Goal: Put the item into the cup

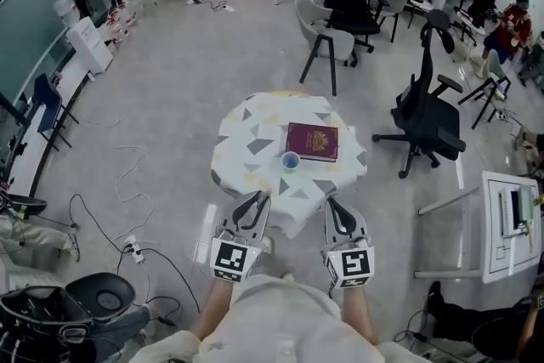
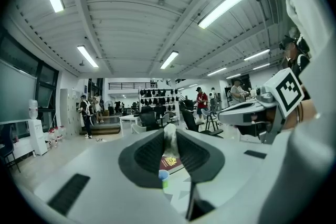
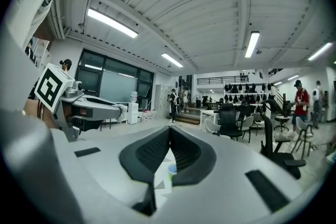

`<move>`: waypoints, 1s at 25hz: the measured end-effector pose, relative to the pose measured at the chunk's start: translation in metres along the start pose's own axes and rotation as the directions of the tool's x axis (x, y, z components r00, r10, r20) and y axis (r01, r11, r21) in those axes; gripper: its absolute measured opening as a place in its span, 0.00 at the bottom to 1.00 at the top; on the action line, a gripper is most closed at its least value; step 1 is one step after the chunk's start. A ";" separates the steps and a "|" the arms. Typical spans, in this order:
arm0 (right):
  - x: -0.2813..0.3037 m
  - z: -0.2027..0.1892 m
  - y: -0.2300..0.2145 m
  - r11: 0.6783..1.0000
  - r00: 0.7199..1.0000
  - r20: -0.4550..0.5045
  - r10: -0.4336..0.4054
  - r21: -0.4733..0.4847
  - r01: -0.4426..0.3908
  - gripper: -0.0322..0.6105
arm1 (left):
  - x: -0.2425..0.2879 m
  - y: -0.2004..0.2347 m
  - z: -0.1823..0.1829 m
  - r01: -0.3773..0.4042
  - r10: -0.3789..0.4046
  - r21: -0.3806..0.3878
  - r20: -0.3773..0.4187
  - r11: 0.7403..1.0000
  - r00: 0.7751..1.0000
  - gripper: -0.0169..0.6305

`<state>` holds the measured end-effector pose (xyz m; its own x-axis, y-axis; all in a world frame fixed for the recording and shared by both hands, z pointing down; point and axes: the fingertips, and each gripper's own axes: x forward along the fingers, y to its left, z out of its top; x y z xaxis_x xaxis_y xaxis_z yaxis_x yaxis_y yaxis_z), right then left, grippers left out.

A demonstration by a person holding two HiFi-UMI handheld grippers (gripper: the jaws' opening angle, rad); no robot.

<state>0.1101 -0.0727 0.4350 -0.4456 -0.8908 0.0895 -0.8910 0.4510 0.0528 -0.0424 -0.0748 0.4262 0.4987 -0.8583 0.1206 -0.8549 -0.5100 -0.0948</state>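
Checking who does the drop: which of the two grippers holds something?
The left gripper: its fingers pinch a small pale item. The right gripper has its fingers shut, with nothing between them.

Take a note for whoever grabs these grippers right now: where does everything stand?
Left gripper: fingers shut on a small pale item, too small to identify.
Right gripper: shut, empty.
The small blue cup stands upright on the round patterned table, beside a maroon booklet. Both grippers are at the table's near edge, apart from the cup.
Done: item gripped.
Left: carry it over the cup and release.
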 end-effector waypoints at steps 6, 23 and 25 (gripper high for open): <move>0.029 0.002 -0.007 1.000 1.000 -0.012 -0.015 -0.011 0.015 0.06 | 0.025 0.020 -0.004 0.021 -0.021 -0.012 -0.004 1.000 1.000 0.14; 0.107 0.007 -0.014 0.995 0.993 -0.060 -0.097 -0.019 0.096 0.06 | 0.089 0.087 -0.004 0.112 -0.112 -0.039 0.007 0.993 0.994 0.14; 0.116 0.008 -0.013 0.994 0.992 -0.063 -0.108 -0.027 0.107 0.06 | 0.095 0.095 -0.005 0.128 -0.128 -0.042 0.009 0.991 0.992 0.14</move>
<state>0.0691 -0.1817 0.4365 -0.3402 -0.9289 0.1462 -0.9306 0.3549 0.0894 -0.0765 -0.2047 0.4337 0.6049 -0.7867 0.1229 -0.7894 -0.6127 -0.0369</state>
